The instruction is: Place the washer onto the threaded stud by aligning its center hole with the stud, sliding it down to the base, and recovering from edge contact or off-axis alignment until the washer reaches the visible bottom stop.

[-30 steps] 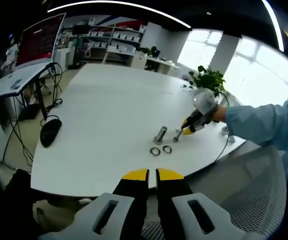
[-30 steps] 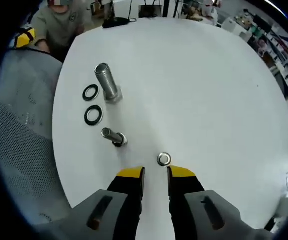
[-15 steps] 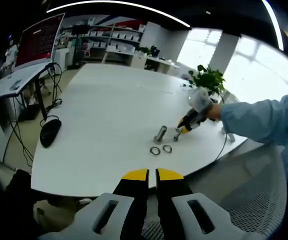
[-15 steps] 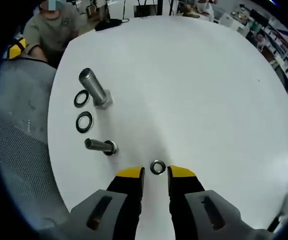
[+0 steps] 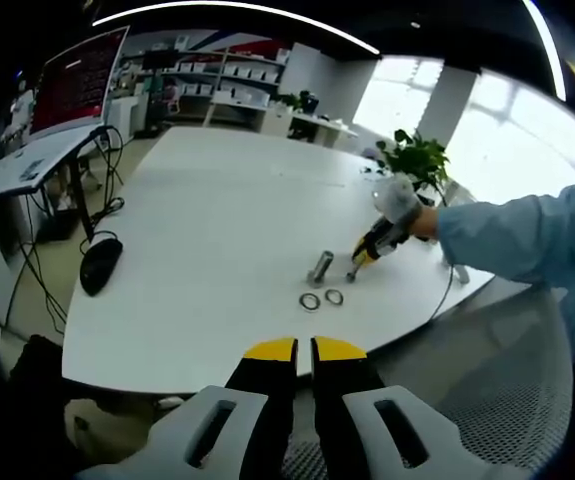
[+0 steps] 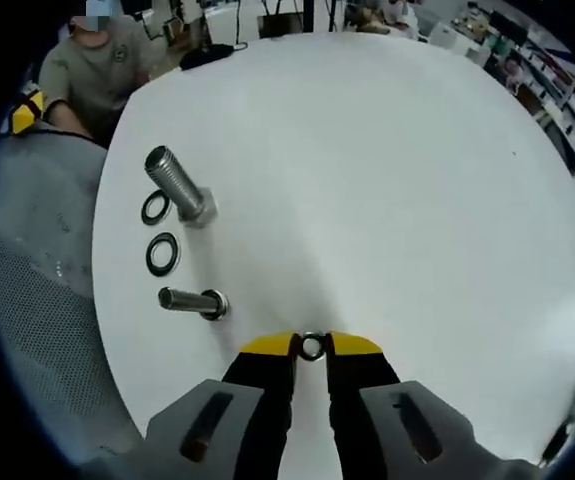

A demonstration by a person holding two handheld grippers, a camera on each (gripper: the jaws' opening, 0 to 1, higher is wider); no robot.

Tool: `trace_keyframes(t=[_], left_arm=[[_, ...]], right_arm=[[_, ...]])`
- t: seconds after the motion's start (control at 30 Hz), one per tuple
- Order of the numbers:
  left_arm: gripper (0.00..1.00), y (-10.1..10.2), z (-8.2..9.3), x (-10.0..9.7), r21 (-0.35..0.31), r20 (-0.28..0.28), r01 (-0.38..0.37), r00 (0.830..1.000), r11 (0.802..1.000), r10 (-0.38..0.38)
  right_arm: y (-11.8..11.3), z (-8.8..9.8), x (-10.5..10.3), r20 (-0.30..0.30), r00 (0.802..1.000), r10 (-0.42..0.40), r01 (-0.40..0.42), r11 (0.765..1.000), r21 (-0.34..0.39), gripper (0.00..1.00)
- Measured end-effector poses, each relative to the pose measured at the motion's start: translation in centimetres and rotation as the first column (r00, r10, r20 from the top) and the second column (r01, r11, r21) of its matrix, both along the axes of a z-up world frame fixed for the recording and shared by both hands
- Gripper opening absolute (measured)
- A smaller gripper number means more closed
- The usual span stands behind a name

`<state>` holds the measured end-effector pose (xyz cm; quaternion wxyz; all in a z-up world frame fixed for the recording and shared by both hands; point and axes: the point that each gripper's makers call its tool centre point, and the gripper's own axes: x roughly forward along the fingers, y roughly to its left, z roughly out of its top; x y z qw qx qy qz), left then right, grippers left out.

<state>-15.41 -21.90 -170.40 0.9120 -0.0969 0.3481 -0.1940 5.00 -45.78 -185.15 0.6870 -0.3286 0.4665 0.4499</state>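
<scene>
Washer [image 6: 312, 346] pickup is the step in hand. The small washer lies flat on the white desk [image 6: 397, 180], near the desk edge closest to the right tongs [image 6: 311, 345], whose yellow tips stand against it on either side; full clamping cannot be confirmed. The left tongs [image 5: 303, 348] hang off the near desk edge with tips almost together, holding nothing.

Procedure, as judged from the layout:
1. Pinch the washer across its outer rim, not through the hole, so the centre hole stays free.
2. Lift straight off the desk to avoid dragging it over the edge.
3. Carry it to a threaded stud. The slim bolt [image 6: 192, 301] is nearest; the thick bolt [image 6: 178, 186] stands further along the same desk edge, with two dark-centred washers [image 6: 161, 254] between them.
4. Square the hole to the stud axis before lowering; if the rim catches the threads, back off and re-centre.
</scene>
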Motion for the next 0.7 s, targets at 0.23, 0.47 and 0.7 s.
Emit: trace_keyframes(t=[0.23, 0.47, 0.7], left_arm=[[0.03, -0.02, -0.02, -0.03, 0.000, -0.002, 0.000, 1.000, 1.000, 0.000], [0.03, -0.02, 0.01, -0.02, -0.001, 0.000, -0.001, 1.000, 1.000, 0.001], [0.03, -0.02, 0.07, 0.02, -0.003, 0.004, -0.002, 1.000, 1.000, 0.002]], right_arm=[[-0.06, -0.07, 0.09, 0.002, 1.000, -0.005, 0.005, 1.000, -0.003, 0.12], [-0.10, -0.04, -0.16, 0.028, 1.000, 0.004, -0.004, 1.000, 0.011, 0.12], [-0.18, -0.03, -0.41, 0.041, 0.999, -0.009, 0.008, 1.000, 0.021, 0.12]])
